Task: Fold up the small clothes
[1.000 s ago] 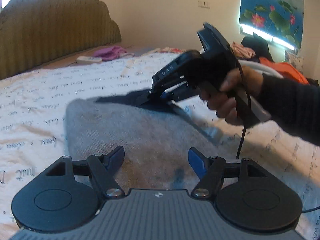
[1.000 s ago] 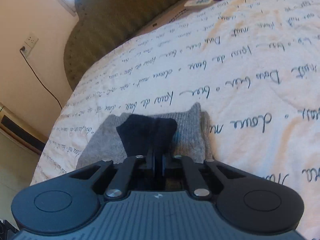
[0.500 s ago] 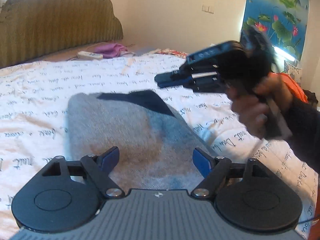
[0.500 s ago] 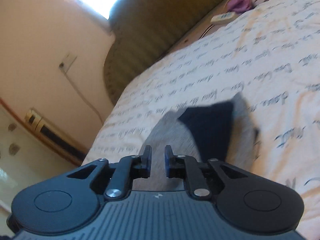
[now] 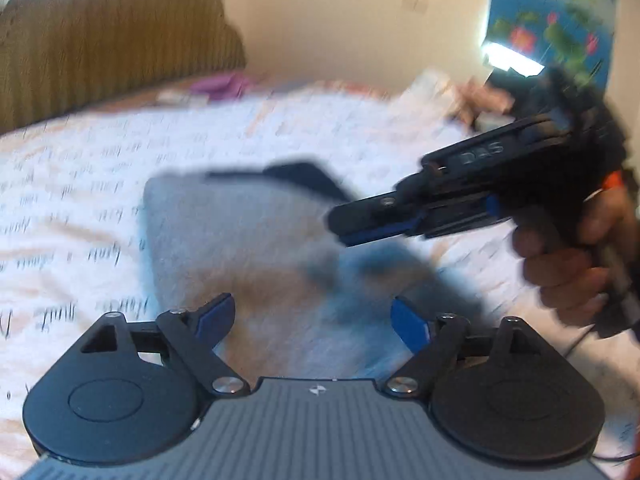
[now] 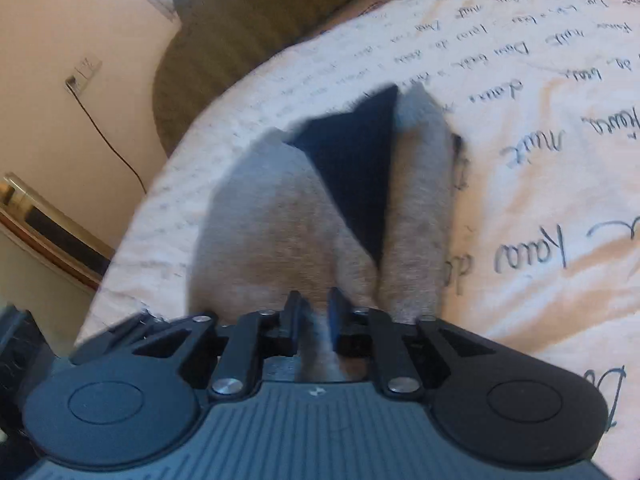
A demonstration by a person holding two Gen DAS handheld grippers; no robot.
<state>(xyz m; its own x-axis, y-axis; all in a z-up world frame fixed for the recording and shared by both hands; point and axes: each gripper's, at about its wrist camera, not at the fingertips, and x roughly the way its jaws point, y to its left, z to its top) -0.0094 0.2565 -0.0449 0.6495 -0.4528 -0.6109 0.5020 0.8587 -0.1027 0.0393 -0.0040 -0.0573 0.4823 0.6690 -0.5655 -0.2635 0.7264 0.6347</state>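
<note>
Grey garment [image 5: 240,240] w/ dark navy patch [image 6: 356,168] lies flat on script-printed bedsheet [image 5: 72,184]; left-wrist view motion-blurred, garment's near edge cut off behind both gripper bodies; left gripper [image 5: 312,320] low over garment, jaws spread wide, empty; right gripper [image 6: 314,320] above garment's right side, jaws a narrow gap apart, nothing between; hand [image 5: 576,264] wraps its handle, fingers curled.

My left gripper [image 5: 312,322] hangs with jaws wide apart. My right gripper [image 6: 314,314] shows a narrow gap, gripped by my right hand [image 5: 576,264].
</note>
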